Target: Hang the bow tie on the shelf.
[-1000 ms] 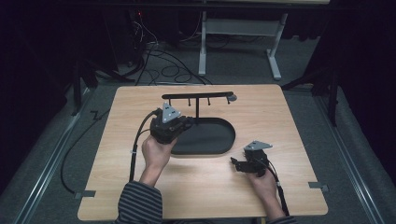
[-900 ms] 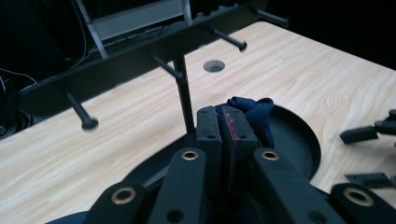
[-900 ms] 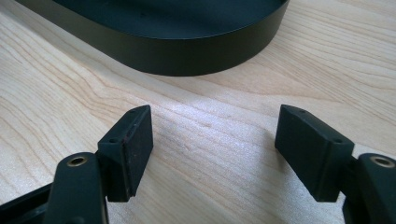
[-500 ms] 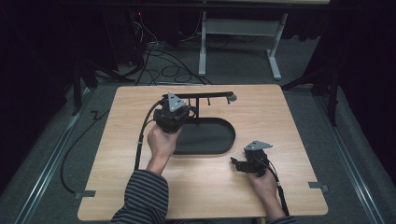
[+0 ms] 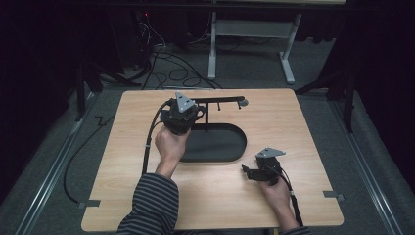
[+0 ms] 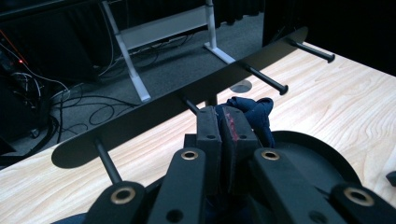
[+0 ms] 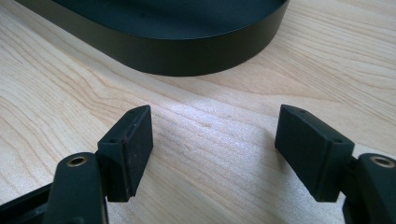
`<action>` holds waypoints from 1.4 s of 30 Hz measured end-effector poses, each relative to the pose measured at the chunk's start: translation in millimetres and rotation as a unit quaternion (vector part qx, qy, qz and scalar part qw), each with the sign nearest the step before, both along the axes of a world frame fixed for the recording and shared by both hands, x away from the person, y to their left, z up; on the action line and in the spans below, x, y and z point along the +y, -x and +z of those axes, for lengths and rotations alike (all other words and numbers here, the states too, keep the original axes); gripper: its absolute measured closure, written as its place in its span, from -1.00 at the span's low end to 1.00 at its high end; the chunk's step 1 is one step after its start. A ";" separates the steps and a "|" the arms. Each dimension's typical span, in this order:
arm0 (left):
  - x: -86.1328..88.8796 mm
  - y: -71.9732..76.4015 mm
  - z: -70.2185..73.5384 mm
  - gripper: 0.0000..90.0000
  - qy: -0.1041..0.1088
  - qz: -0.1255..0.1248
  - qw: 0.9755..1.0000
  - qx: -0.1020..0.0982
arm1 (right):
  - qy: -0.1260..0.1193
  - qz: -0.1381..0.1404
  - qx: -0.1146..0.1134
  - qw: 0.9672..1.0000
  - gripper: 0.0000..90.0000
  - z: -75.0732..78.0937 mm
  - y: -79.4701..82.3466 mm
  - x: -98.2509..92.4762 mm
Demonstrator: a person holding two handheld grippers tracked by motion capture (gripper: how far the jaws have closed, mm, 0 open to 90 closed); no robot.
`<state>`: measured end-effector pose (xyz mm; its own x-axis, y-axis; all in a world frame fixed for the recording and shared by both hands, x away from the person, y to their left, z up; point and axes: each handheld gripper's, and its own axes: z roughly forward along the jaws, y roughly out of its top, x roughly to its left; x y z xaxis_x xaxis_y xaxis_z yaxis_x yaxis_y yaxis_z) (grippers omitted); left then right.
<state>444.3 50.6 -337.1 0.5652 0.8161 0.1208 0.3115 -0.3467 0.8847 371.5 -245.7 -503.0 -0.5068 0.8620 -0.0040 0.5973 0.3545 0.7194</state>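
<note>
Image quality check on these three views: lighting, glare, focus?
High view: table evenly lit, the room around it near black, and the frame is soft. Left gripper view: left tool and the dark blue cloth in its shut jaws are sharp, rack bar crisp, background dim. Right gripper view: pale glare patch on the wood between the open right tool jaws; black base slightly soft.

Ahead of your left gripper [image 6: 224, 128]: rack bar [image 6: 187, 100] with pegs [image 6: 266, 79] blocks passage. Open tabletop [image 5: 293, 122] lies right of rack; black base [image 7: 163, 32] fronts your right gripper [image 7: 212, 149].
</note>
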 end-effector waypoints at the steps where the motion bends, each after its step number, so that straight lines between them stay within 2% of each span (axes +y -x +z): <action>1: -0.6 -1.6 -0.7 0.92 -0.001 0.002 1.000 -0.001 | 0.000 0.000 0.000 1.000 -0.35 0.0 0.0 0.0; 19: -3.8 -11.4 -8.2 0.87 -0.001 0.014 1.000 0.000 | 0.000 0.000 0.000 1.000 -0.35 0.0 0.0 0.0; 30: -1.0 -16.8 -10.3 0.80 0.002 0.017 1.000 0.012 | 0.001 0.000 0.000 1.000 -0.35 0.0 0.0 0.0; 36: 1.4 -16.2 -8.4 0.68 0.012 0.016 1.000 0.012 | 0.000 0.000 0.000 1.000 -0.35 0.0 0.1 0.1; 42: 3.1 -12.3 -6.0 0.61 0.009 0.015 1.000 0.010 | 0.000 0.000 0.000 1.000 -0.35 0.0 0.0 0.1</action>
